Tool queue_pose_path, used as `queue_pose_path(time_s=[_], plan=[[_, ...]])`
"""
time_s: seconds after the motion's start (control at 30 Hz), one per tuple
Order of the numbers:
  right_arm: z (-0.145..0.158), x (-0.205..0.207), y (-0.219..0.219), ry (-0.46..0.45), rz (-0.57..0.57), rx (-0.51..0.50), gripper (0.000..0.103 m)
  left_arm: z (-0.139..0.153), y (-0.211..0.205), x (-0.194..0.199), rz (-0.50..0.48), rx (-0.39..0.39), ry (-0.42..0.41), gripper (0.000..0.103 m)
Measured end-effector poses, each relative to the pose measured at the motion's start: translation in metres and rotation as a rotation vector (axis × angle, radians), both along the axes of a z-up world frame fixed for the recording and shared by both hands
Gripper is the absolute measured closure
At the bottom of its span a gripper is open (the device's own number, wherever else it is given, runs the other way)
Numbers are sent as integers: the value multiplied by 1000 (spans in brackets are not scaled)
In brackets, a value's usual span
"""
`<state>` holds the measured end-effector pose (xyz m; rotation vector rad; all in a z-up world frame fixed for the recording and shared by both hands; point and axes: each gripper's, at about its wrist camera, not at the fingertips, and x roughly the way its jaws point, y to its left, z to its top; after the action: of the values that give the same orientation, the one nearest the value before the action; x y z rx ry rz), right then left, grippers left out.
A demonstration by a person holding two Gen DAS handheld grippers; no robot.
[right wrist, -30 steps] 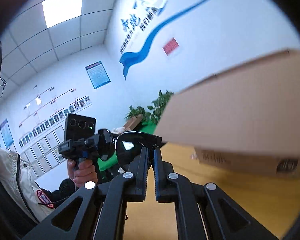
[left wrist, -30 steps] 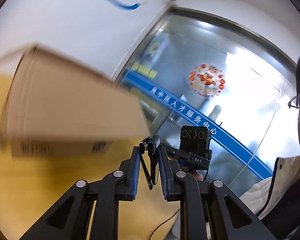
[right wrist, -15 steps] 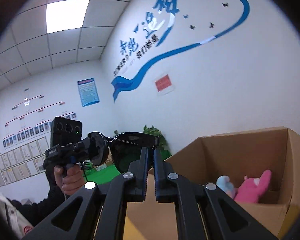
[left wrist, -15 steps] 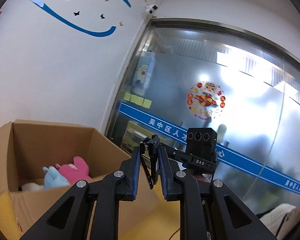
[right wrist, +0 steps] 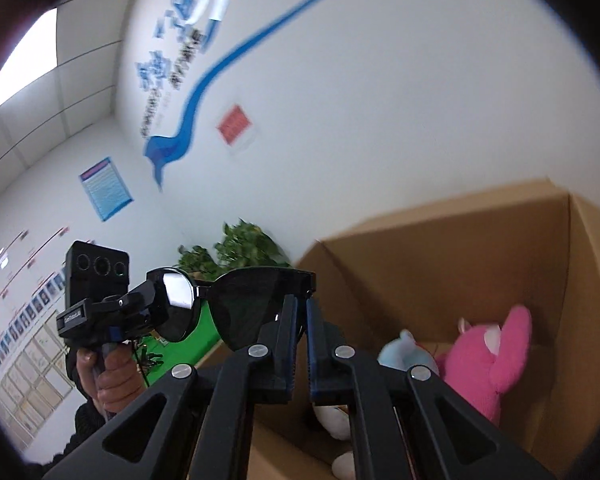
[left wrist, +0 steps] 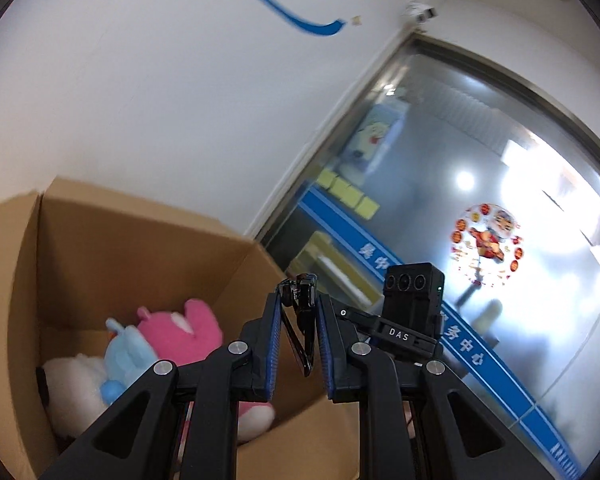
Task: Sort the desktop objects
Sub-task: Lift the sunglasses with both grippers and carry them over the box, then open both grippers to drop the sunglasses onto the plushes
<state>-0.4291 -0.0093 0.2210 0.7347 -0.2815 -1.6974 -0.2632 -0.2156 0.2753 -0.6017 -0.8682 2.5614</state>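
A pair of black sunglasses [right wrist: 244, 304] hangs in the air between my two grippers. My right gripper [right wrist: 300, 304] is shut on one end of the frame. My left gripper [left wrist: 299, 304] is shut on the other end, where the folded temple [left wrist: 300, 336] shows between its blue pads. Just below and beyond stands an open cardboard box [left wrist: 140, 248], which the right wrist view also shows, box [right wrist: 440, 260]. Inside lie a pink plush toy [left wrist: 180, 328], a light blue one [left wrist: 126, 348] and a white one [left wrist: 72, 380].
A hand [right wrist: 108, 380] holds the left gripper's handle at the left of the right wrist view. The right gripper's camera block [left wrist: 412, 292] sits just beyond the sunglasses. Behind are a white wall, a frosted glass door [left wrist: 480, 200] and a green plant [right wrist: 240, 248].
Both grippers rose with the sunglasses from beside the box's outer wall to above its rim. The open top and the plush toys came into view and grew nearer. Both views tilted.
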Motion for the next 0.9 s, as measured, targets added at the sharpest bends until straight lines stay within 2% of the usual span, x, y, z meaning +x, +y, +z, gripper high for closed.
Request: queue_pose_path(time_s=[0.13,0.2,0.3,0.33,0.43,0.5,0.57,0.67,0.7,0.73,0.77,0.8,0.83,0.87,0.9], plan=[[-38,-33,-33,-168,-33,136,102,-51,-24,-47,35,118,-233,86],[-36,-41,-41,-179,-55,204,102,-78,-30,-71,48,152,-367,86],[-43,-52,-67,-176,-108,434,102,-113,-30,-96,71,165,-539,86],[-43,-55,-73,-173,-124,477,102,-124,-30,-104,80,165,-594,87],[-53,-58,-94,-167,-139,645,101,-132,-30,-123,113,81,-741,86],[-66,-56,-106,-162,-122,757,101,-148,-36,-127,151,13,-880,84],[-81,-51,-121,-165,-85,856,101,-166,-34,-132,167,-86,-1016,83],[-101,-42,-130,-158,-34,924,100,-185,-18,-137,118,-286,-1160,82],[-106,-40,-134,-161,-21,936,100,-188,-15,-137,121,-347,-1187,76],[-110,-38,-139,-165,-10,947,100,-189,-11,-138,124,-405,-1210,52],[-113,-39,-140,-170,-13,953,99,-188,-8,-138,131,-445,-1214,37],[-115,-40,-141,-176,-15,958,88,-185,-6,-139,137,-483,-1215,25],[-117,-42,-141,-181,-18,964,63,-182,-3,-139,139,-511,-1198,24],[-118,-42,-140,-179,-21,966,48,-180,-2,-138,142,-530,-1192,24],[-118,-42,-138,-178,-24,969,27,-178,-1,-137,144,-549,-1187,23]])
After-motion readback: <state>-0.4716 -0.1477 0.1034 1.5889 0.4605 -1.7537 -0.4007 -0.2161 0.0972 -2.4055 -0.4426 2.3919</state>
